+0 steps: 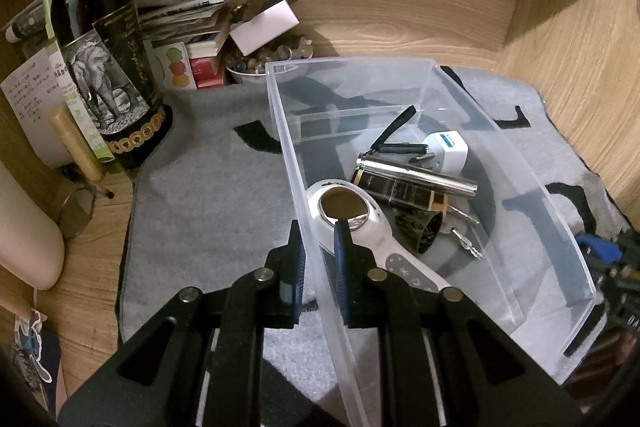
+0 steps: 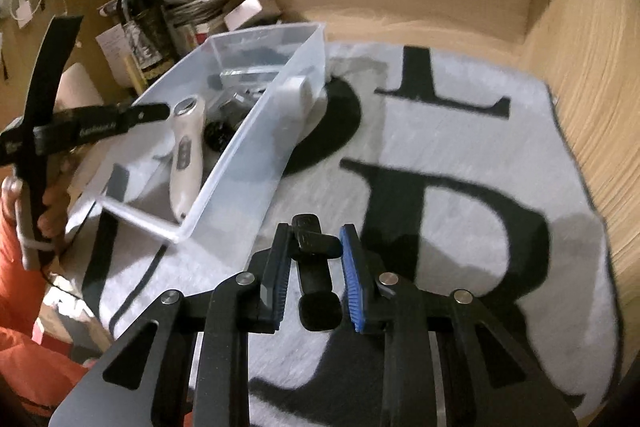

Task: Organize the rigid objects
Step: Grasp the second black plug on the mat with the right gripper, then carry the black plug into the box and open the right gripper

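Note:
A clear plastic bin (image 1: 520, 163) lies on the grey mat. In it are a white hand-held device with a round window (image 1: 360, 223), a silver and black cylinder (image 1: 416, 183), a white plug adapter (image 1: 450, 151) and keys (image 1: 466, 245). My left gripper (image 1: 319, 225) is shut on the bin's near left wall, one finger inside and one outside. In the right wrist view the bin (image 2: 256, 131) stands to the left, and my right gripper (image 2: 315, 229) sits low over the mat, its pads against a small black clip-like object (image 2: 316, 279).
A dark wine bottle (image 1: 100, 67), stacked papers and small boxes (image 1: 192, 23) and a bowl of beads (image 1: 260, 61) crowd the back left corner. Wooden walls (image 1: 560, 75) close in the back and right. The grey mat (image 2: 460, 147) carries large black letters. An orange sleeve (image 2: 24, 347) shows at left.

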